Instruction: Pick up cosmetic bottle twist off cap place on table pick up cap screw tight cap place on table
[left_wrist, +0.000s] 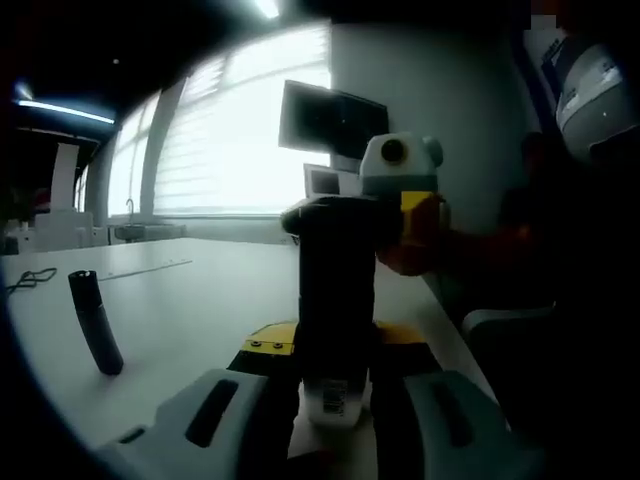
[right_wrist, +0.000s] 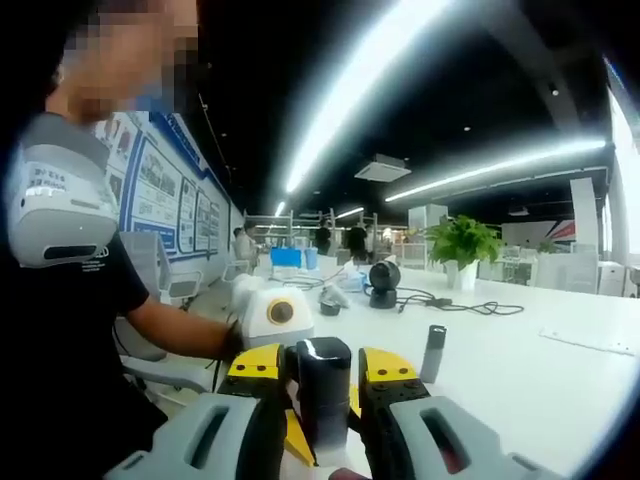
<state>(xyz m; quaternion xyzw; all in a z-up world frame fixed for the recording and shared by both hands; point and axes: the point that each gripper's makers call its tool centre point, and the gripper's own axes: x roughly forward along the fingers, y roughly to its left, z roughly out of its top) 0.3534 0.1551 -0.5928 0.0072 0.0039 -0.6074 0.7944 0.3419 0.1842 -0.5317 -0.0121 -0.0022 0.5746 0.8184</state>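
Left gripper view: the left gripper (left_wrist: 335, 425) is pinching the pale lower end of the cosmetic bottle (left_wrist: 337, 300), which is standing up between its jaws, lifted above the white bench (left_wrist: 190, 300). The right gripper (left_wrist: 400, 215) is coming in from the right and closing around the bottle's dark upper part at the cap. A dark slim tube (left_wrist: 95, 322) is standing apart on the bench to the left. A small label with a barcode-like print is showing on the pale end; it is too blurred to read.

Right gripper view: the right gripper (right_wrist: 325, 395) is pressing its yellow-tipped jaws against the dark glossy cap (right_wrist: 322, 385) of the bottle. The left gripper (right_wrist: 272, 315) is facing it from behind. A slim tube (right_wrist: 433, 352) is standing on the bench (right_wrist: 530, 370) to the right. Wall posters are carrying writing, not legible.

Handling judgement: the bottle is appearing rigid, light and smooth, so slipping under twist is likely. Holding the body low and the cap squarely across its sides is advisable.
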